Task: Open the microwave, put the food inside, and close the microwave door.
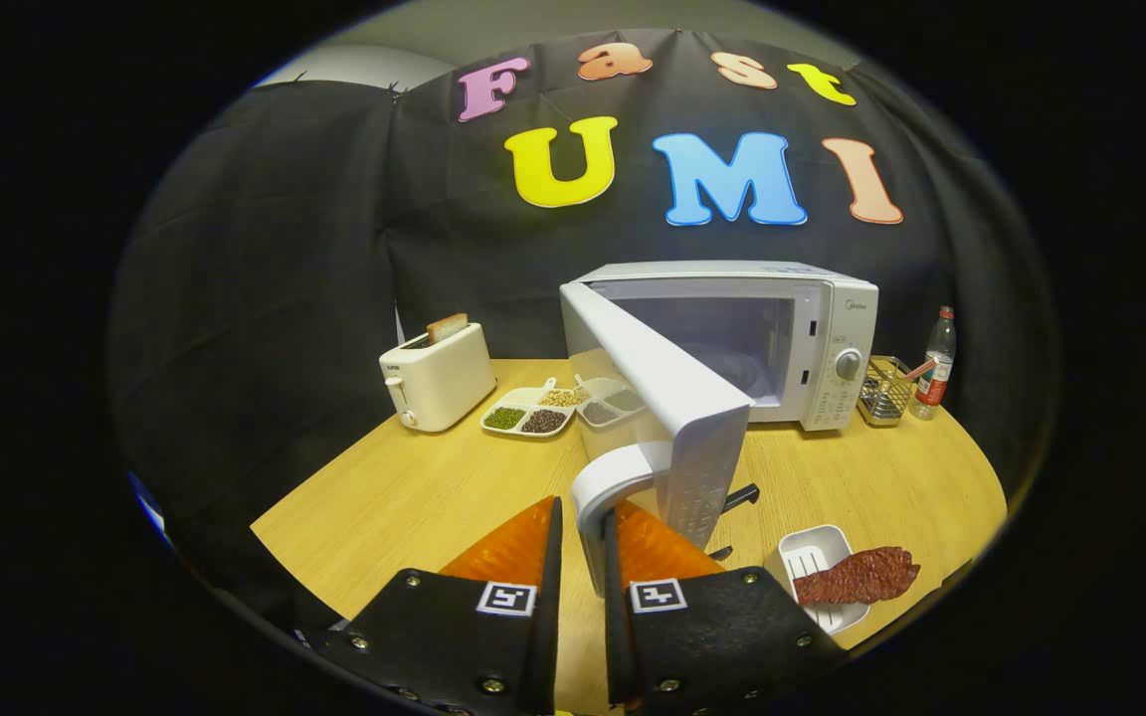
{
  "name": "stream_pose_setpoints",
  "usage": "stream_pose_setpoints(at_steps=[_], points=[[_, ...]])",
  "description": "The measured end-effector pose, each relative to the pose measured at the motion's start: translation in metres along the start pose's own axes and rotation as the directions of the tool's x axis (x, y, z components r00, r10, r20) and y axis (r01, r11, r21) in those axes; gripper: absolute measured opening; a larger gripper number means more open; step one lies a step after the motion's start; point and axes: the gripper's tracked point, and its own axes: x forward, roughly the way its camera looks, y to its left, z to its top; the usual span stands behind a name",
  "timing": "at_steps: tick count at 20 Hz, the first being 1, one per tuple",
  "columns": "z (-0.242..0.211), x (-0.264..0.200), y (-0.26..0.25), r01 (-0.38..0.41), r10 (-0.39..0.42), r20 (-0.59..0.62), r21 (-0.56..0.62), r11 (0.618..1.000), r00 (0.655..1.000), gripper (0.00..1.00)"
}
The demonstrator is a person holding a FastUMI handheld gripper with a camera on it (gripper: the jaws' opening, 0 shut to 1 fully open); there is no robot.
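Round wooden table (414,497) in front of the black cloth wall. Toaster (437,383) with bread, divided bean dishes (530,410), a wire basket (886,393) and bottle (937,363) ring the microwave (782,338). Its door (668,398) swings wide towards us, and the gripper (581,542) is clamped narrowly on the door handle (601,497). The meat (857,575) waits on its white tray (812,557), just right of the fingers.

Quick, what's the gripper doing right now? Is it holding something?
Gripper: closed on the door handle of the open microwave, a finger on each side.
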Motion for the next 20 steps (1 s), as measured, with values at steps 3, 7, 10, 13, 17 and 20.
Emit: stream_pose_setpoints(at_steps=[3, 7, 10, 13, 17, 20], points=[[-0.003, -0.002, 0.018, 0.012, -0.012, -0.007, -0.006, 1.000, 1.000, 0.20], [-0.009, -0.006, 0.049, -0.053, 0.052, -0.018, -0.025, 0.998, 0.998, 0.20], [-0.010, -0.009, 0.070, -0.143, 0.142, -0.037, -0.017, 0.990, 0.989, 0.20], [-0.010, -0.025, 0.113, -0.361, 0.360, -0.058, -0.010, 0.932, 0.931, 0.20], [0.022, -0.064, 0.131, -0.485, 0.490, 0.020, -0.114, 0.867, 0.871, 0.27], [0.046, -0.083, 0.120, -0.499, 0.517, 0.079, -0.172, 0.849, 0.852, 0.86]])
